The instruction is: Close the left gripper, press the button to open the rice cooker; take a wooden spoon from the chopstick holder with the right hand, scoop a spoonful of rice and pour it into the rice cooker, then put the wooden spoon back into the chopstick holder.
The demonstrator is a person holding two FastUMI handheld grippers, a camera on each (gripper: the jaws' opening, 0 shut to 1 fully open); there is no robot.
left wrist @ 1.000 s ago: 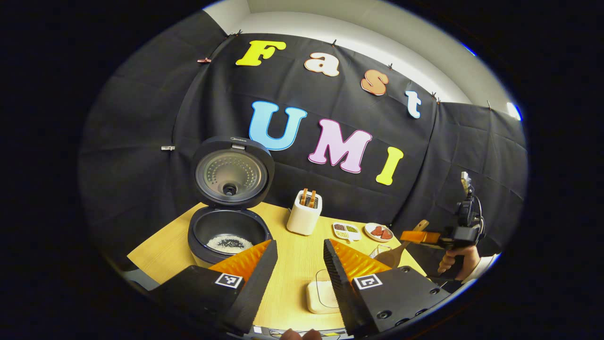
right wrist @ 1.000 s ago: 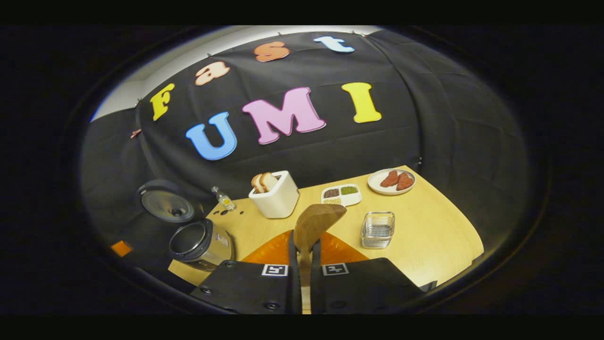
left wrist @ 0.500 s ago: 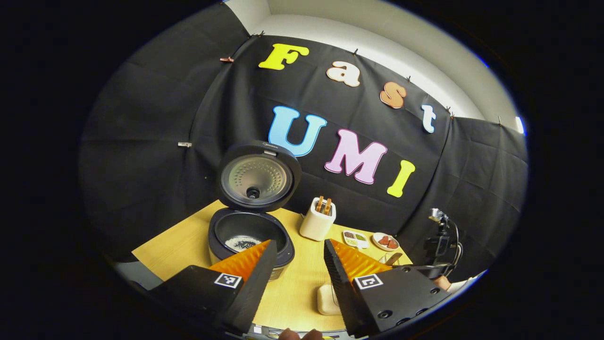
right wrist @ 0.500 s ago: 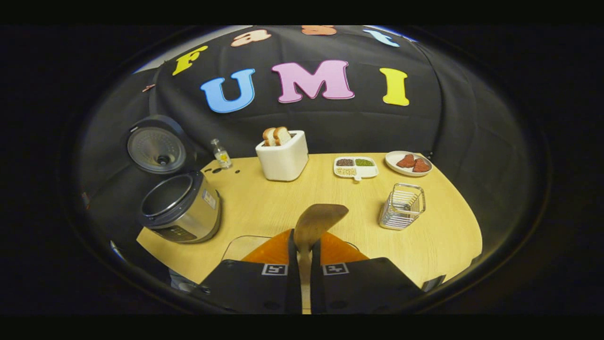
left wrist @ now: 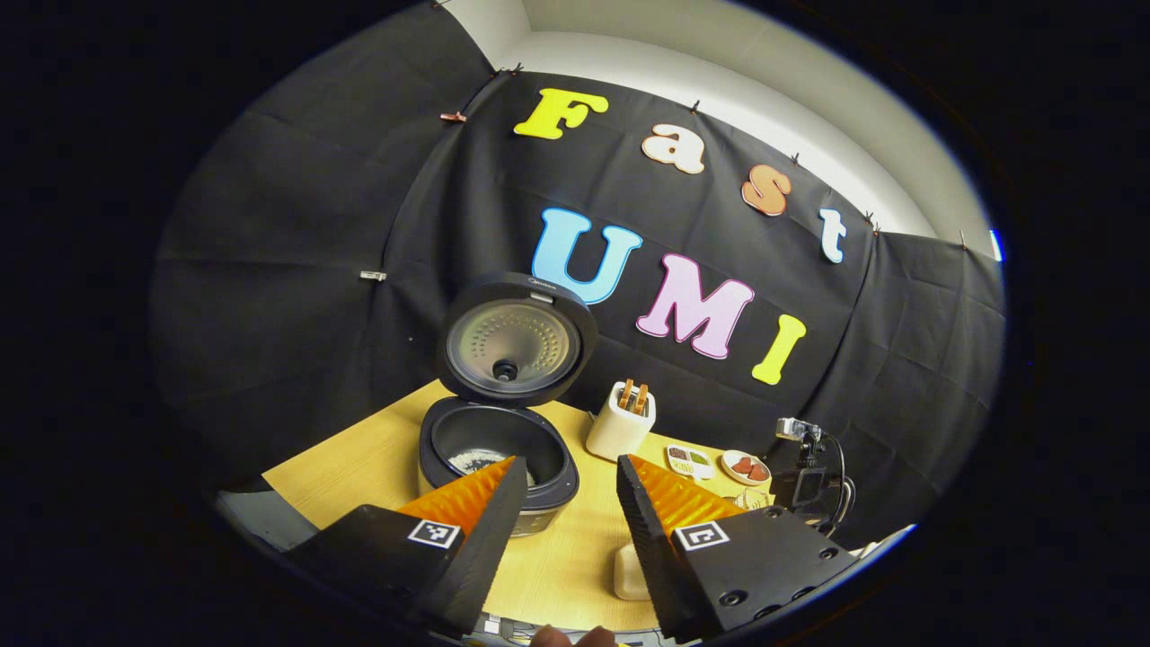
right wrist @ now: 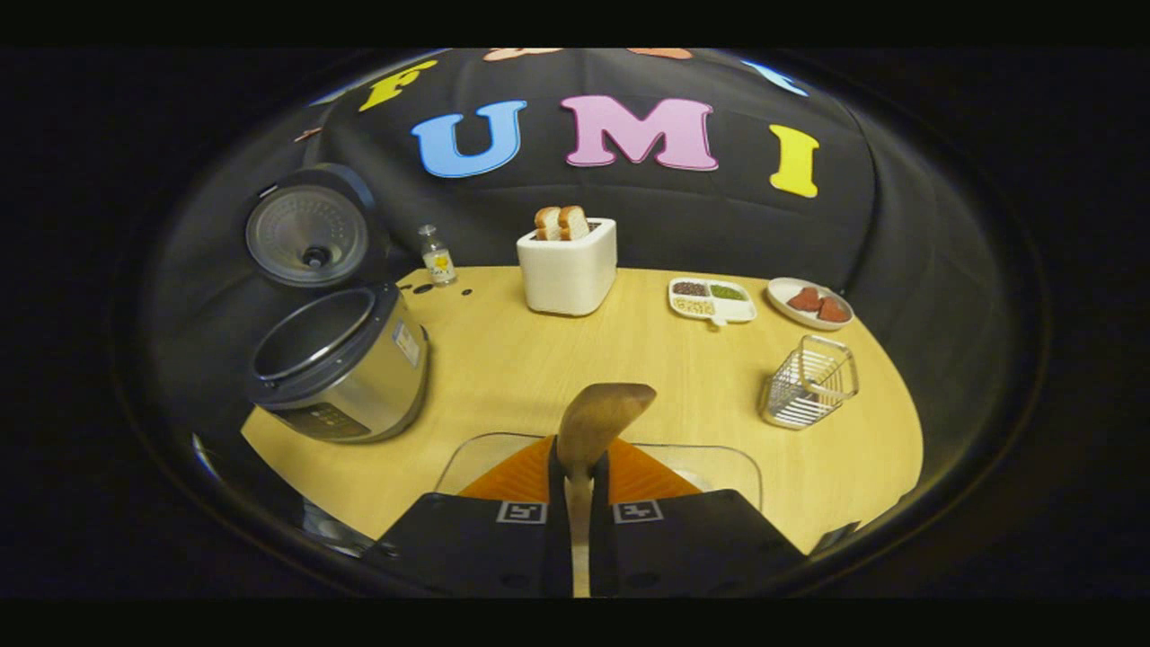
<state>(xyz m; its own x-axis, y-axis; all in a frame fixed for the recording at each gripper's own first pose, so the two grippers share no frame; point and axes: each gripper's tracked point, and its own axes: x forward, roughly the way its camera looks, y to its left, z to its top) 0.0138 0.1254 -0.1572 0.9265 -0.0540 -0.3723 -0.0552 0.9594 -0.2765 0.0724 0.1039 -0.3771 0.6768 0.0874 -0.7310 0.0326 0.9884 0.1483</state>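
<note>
The rice cooker (left wrist: 499, 449) stands open on the wooden table, lid upright, with some rice in the bottom of its pot. In the right gripper view the rice cooker (right wrist: 337, 359) sits at the left. My left gripper (left wrist: 564, 490) hangs open above the table's near side, holding nothing. My right gripper (right wrist: 575, 467) is shut on the wooden spoon (right wrist: 597, 418), whose bowl points forward over a clear rice container (right wrist: 710, 463). The wire chopstick holder (right wrist: 809, 382) stands at the right, apart from the spoon. The right gripper (left wrist: 809, 490) also appears far right in the left gripper view.
A white toaster (right wrist: 568, 265) with bread slices stands at the back. Beside it are a divided dish (right wrist: 712, 299) of grains, a plate (right wrist: 809, 301) with red pieces and a small bottle (right wrist: 437, 256). The table's (right wrist: 539, 359) front edge lies just below my grippers.
Both grippers have pulled back and up from the table, so the cooker and toaster look farther off. The right gripper has levelled out, still holding the spoon over the container.
</note>
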